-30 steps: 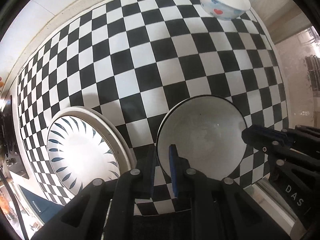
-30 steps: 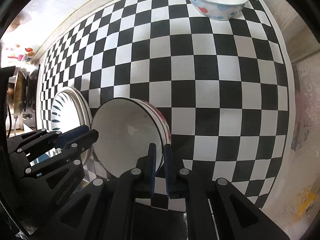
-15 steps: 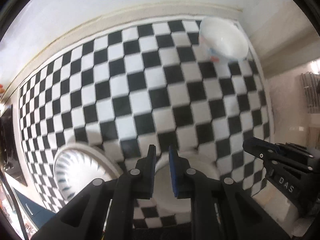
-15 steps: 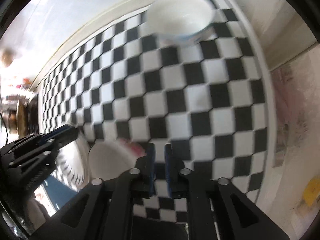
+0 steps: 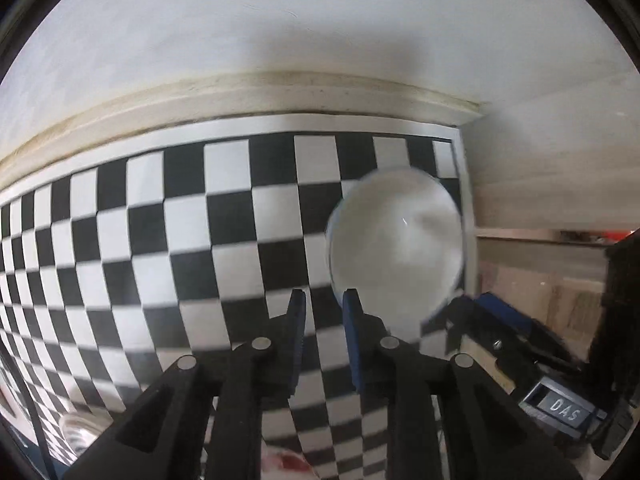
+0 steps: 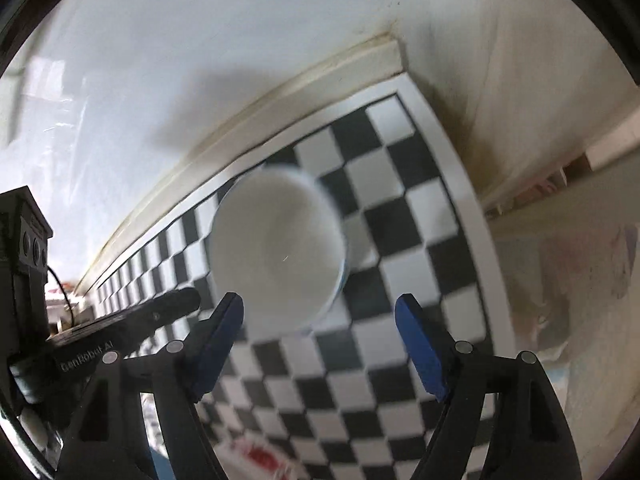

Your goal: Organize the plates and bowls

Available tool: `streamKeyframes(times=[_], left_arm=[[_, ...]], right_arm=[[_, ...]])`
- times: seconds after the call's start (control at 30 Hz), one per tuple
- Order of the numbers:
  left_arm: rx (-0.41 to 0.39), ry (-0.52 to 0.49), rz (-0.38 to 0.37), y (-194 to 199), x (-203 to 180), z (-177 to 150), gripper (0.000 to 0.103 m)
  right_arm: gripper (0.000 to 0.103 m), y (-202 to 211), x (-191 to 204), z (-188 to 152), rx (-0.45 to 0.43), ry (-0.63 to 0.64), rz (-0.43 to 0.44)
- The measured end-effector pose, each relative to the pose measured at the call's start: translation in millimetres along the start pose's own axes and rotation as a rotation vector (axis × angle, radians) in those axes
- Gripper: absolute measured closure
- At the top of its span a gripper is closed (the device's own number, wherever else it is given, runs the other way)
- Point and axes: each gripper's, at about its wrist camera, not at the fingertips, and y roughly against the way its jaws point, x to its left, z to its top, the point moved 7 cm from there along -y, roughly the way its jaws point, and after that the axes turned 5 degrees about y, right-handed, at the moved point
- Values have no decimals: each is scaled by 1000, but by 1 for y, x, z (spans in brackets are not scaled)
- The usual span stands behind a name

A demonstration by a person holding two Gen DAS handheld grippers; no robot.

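Bowl (image 6: pixel 276 248) sits just beyond right gripper's (image 6: pixel 320 344) opening fingers (image 6: pixel 416 340), untouched.

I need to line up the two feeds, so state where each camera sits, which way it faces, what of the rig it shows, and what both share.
Left wrist: sits on the left gripper, looking steeply down along its fingers at the checkered mat and white bowl; jaws opening, nothing between them; the right gripper shows at lower right.
Right wrist: sits on the right gripper, facing down at the bowl near the mat's far corner; jaws opening, empty; the left gripper enters from the left.
Shared: bowl, mat, wall, and each other's gripper.
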Motion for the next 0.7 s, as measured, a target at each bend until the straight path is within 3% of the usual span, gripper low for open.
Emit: streamKeyframes(times=[0.1,0.2,0.3,0.33,0.37,0.53,0.7], left_arm=[[28,-28,35,-21,-2,9,86],[26,-24,47,-32,-2,14,86],[19,-28,56,-37,-2,14,87],[18,-31,59,-40,-1,16,87],[16,-31,59,-41,-1,17,87],[23,-32,27,-48,-7,20,96],[1,-56,67,-46,-17,18,96]], right_arm=[[23,-13,-5,15,18,-4,-14],[38,-28,-9,25,39,2,-51],[71,-38,-14,25,60,-2,-60],[88,-41,-15,24,67,-8,-62],[93,-45,-16,25,75,-12,-67],[94,-49,-16,24,76,-4,-79],[94,-51,-11,17,78,11,-83]])
